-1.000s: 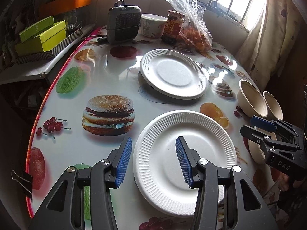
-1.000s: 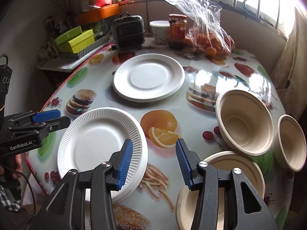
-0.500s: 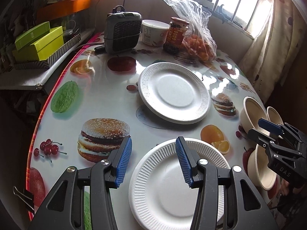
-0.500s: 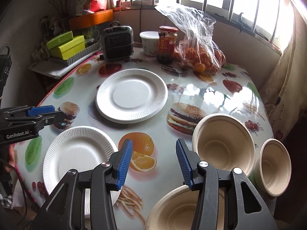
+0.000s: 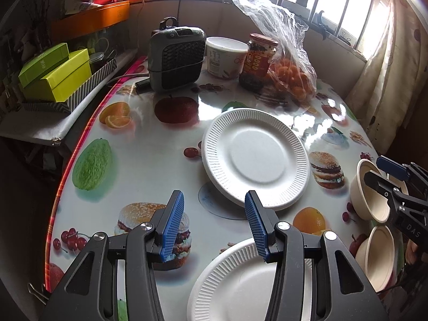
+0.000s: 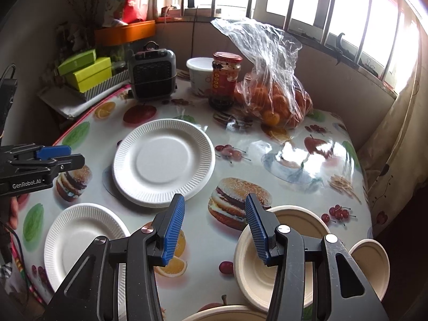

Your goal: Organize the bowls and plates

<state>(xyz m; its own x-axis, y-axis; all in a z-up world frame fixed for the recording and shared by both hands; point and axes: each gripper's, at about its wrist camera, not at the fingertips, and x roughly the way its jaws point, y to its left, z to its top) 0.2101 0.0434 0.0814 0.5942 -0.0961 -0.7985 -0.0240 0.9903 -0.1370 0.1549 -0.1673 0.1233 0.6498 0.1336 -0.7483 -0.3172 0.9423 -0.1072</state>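
Two white ribbed paper plates lie on the fruit-print table: a far plate (image 5: 255, 159) (image 6: 163, 161) at the middle and a near plate (image 5: 240, 281) (image 6: 80, 240) at the front left. Three beige bowls stand at the right: a large bowl (image 6: 270, 270) (image 5: 369, 192), a small bowl (image 6: 374, 264) and a third bowl (image 5: 375, 256) whose rim (image 6: 222, 314) shows at the bottom edge. My left gripper (image 5: 214, 226) is open and empty, above the table between the plates. My right gripper (image 6: 214, 228) is open and empty, just left of the large bowl.
At the back stand a grey fan heater (image 5: 175, 56), a white tub (image 5: 224, 56), a red-lidded jar (image 5: 258, 62) and a plastic bag of oranges (image 5: 291, 80). Green boxes (image 5: 56, 72) sit on a side shelf left. A curtain (image 6: 393, 139) hangs right.
Both grippers have pulled back and up from the table. The near plate has slid toward the bottom of both views. Both grippers stayed open and empty.
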